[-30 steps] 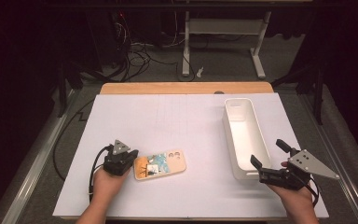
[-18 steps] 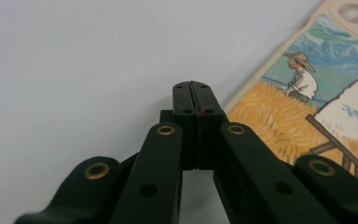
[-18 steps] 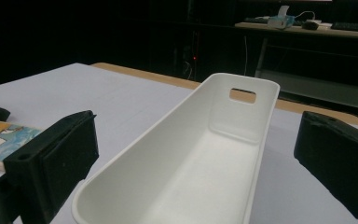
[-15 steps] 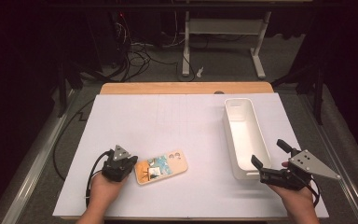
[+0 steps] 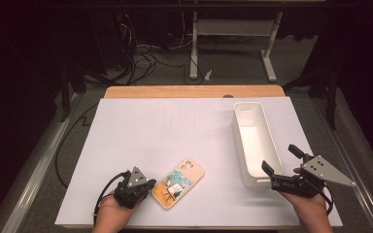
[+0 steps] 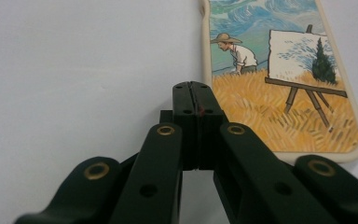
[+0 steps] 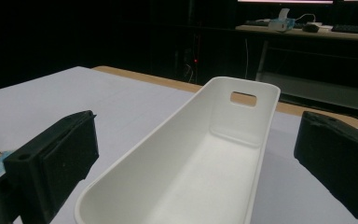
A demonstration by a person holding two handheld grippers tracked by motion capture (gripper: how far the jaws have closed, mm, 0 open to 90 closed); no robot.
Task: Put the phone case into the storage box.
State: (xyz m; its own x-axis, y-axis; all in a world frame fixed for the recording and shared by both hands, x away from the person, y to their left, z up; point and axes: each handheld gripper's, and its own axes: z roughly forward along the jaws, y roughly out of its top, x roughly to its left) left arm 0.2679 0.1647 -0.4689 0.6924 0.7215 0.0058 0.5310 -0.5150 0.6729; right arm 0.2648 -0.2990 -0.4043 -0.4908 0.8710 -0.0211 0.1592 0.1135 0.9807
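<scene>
Phone case (image 5: 178, 182) has slid right, turned since earlier.

the phone case (image 5: 178, 183) lies flat on the white table cover, near the front edge and left of centre, turned at a slant with its camera cut-out end pointing away and to the right. it is cream-rimmed with rounded corners. its printed side faces up: a painter in a straw hat at an easel in a yellow field, under swirling blue sky (image 6: 279, 79).
</scene>
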